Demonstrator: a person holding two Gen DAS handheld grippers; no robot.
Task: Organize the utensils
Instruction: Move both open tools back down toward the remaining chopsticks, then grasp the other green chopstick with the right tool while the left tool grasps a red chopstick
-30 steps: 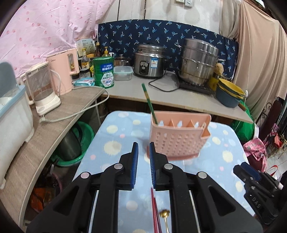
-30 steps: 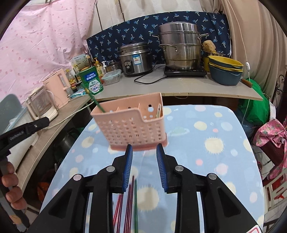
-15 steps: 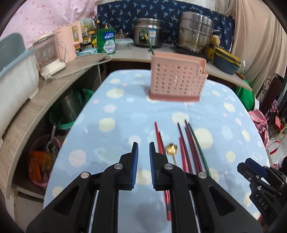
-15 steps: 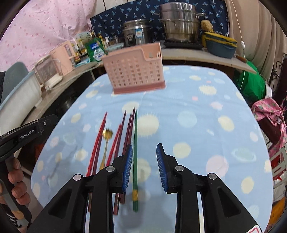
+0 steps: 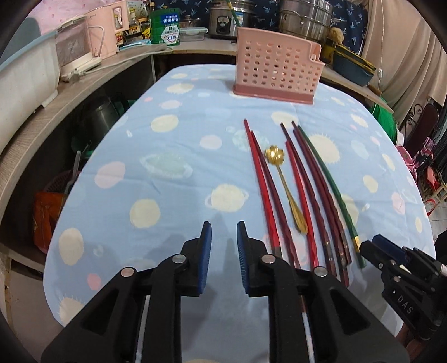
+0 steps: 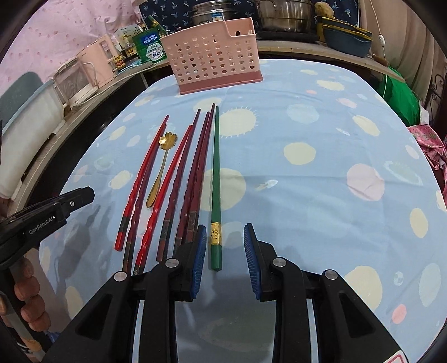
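Observation:
Several red and dark red chopsticks (image 5: pixel 303 181) (image 6: pixel 178 173), one green chopstick (image 5: pixel 327 181) (image 6: pixel 215 178) and a gold spoon (image 5: pixel 285 181) (image 6: pixel 160 167) lie side by side on the blue spotted cloth. A pink perforated utensil holder (image 5: pixel 276 72) (image 6: pixel 215 64) stands at the table's far end with a green chopstick in it. My left gripper (image 5: pixel 224 237) is open and empty, left of the chopsticks' near ends. My right gripper (image 6: pixel 225 243) is open, its fingers either side of the green chopstick's near end, above it.
A counter runs along the left and back with a kettle (image 5: pixel 103 30), a green tin (image 5: pixel 164 26), a rice cooker (image 5: pixel 223 21), steel pots (image 5: pixel 306 16) and bowls (image 6: pixel 346 36). The table drops off at its left and right edges.
Both grippers pulled back from the pink holder toward the near end of the table and tilted down. The chopsticks and spoon have come into view. The right gripper now straddles the green chopstick's end.

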